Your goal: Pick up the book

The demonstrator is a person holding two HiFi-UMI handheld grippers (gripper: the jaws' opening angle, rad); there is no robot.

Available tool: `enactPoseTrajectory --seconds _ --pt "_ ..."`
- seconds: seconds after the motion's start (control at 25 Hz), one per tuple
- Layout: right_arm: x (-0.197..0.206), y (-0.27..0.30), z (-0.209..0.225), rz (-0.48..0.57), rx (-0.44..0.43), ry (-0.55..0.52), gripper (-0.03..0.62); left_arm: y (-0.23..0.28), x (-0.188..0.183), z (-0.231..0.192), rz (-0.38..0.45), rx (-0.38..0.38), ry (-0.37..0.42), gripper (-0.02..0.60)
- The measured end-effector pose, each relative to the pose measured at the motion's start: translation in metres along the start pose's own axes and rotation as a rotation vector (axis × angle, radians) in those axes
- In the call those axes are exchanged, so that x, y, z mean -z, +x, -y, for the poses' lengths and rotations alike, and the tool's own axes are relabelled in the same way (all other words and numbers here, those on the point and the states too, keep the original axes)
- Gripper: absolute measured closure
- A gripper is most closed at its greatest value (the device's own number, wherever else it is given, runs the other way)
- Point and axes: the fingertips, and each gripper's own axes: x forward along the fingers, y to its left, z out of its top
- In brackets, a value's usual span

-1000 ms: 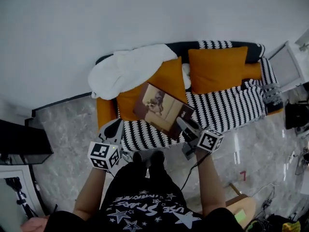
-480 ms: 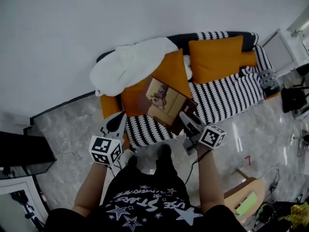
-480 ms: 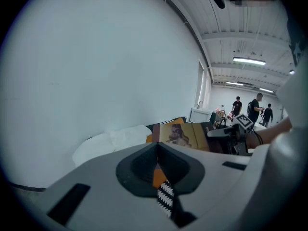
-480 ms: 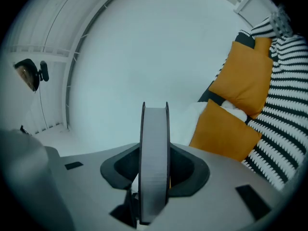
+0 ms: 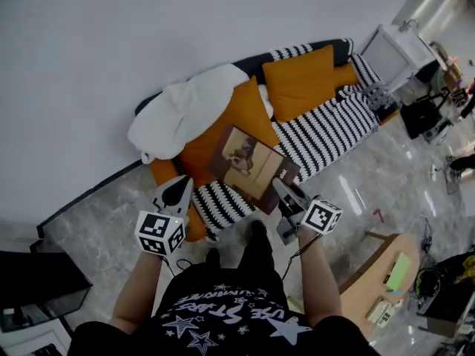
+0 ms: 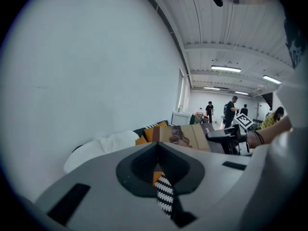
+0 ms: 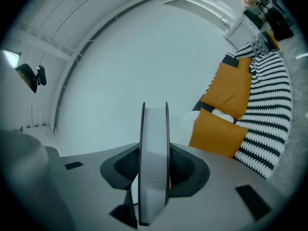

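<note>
The book (image 5: 249,165) is off the surface, held in the air above the striped sofa (image 5: 326,128). The right gripper (image 5: 280,189) clamps its lower corner, one jaw against each cover. The left gripper (image 5: 180,188) is empty, jaws together. Orange cushions (image 5: 300,80) and a white blanket (image 5: 185,110) lie on the sofa. The sofa stands on a grey marble floor (image 5: 104,213) against a white wall (image 5: 148,28).

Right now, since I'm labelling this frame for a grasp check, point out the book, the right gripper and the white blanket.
book (image 5: 247,162): head view, middle of its brown cover.
right gripper (image 5: 279,188): head view, between its fingertips at the book's edge.
white blanket (image 5: 182,113): head view, middle of the heap.
</note>
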Motion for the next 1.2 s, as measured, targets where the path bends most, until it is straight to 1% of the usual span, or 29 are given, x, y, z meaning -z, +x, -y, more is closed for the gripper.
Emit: enactPoseTrajectory --seconds 0.16,0.24,0.4,0.48,0.6,0.8,0.88,1.04,1.12,1.2 --pt "0.024 -0.024 -0.022 0.086 0.056 0.013 0.442 -0.02 0.011 0.003 -0.019 0.084 0.026 0.574" --pt "0.034 -0.04 -0.032 0.123 0.088 0.026 0.442 -0.025 0.016 0.008 -0.036 0.125 0.027 0.575" --pt "0.045 -0.066 -0.046 0.156 0.123 0.008 0.442 -0.029 0.025 0.025 -0.048 0.18 0.025 0.575" --pt "0.053 -0.081 -0.043 0.17 0.136 0.032 0.442 -0.029 0.03 0.035 -0.053 0.202 0.032 0.575" --pt "0.062 -0.105 -0.036 0.184 0.154 0.052 0.442 -0.026 0.035 0.053 -0.056 0.223 0.036 0.575" --pt "0.074 -0.15 -0.04 0.204 0.185 0.027 0.442 -0.036 0.042 0.095 -0.061 0.256 0.056 0.575" --pt "0.077 -0.176 -0.053 0.236 0.176 0.03 0.442 -0.051 0.044 0.119 -0.059 0.265 0.059 0.574" --pt "0.094 -0.243 -0.078 0.292 0.139 0.043 0.442 -0.101 0.044 0.178 -0.037 0.273 0.066 0.575" --pt "0.097 -0.265 -0.085 0.298 0.149 0.02 0.442 -0.119 0.044 0.195 -0.027 0.274 0.068 0.574" --pt "0.101 -0.275 -0.085 0.299 0.166 0.012 0.442 -0.129 0.046 0.198 -0.026 0.274 0.071 0.574"
